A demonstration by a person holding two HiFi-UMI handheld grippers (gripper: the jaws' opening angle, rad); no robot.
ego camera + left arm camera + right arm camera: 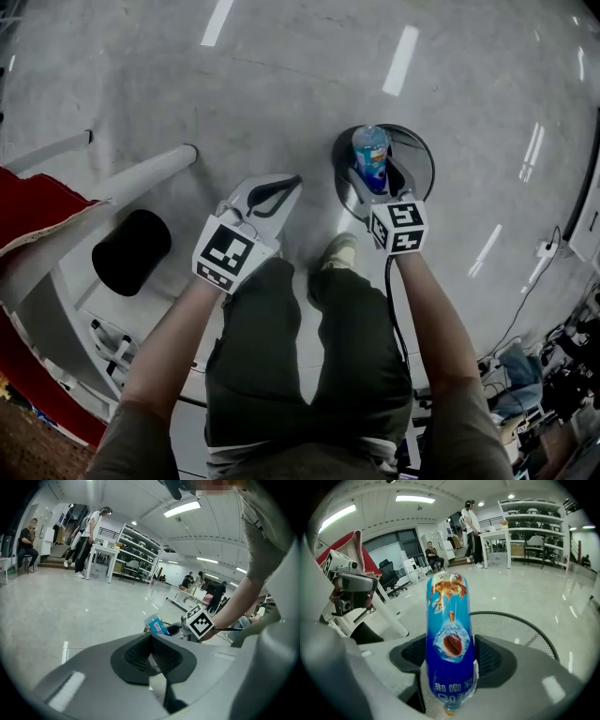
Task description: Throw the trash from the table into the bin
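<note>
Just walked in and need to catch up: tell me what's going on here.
A person stands holding a tool in each hand. The right tool is clamped on a blue bottle, held over a round mesh bin on the floor, not yet let go. The left tool is shut with nothing in it, off to the side of the bin above the floor.

The right tongs (378, 184) grip a blue bottle (371, 156) over the round mesh bin (424, 155) on the floor, while the left tongs (284, 188), tips together and empty, hang beside the bin.
</note>
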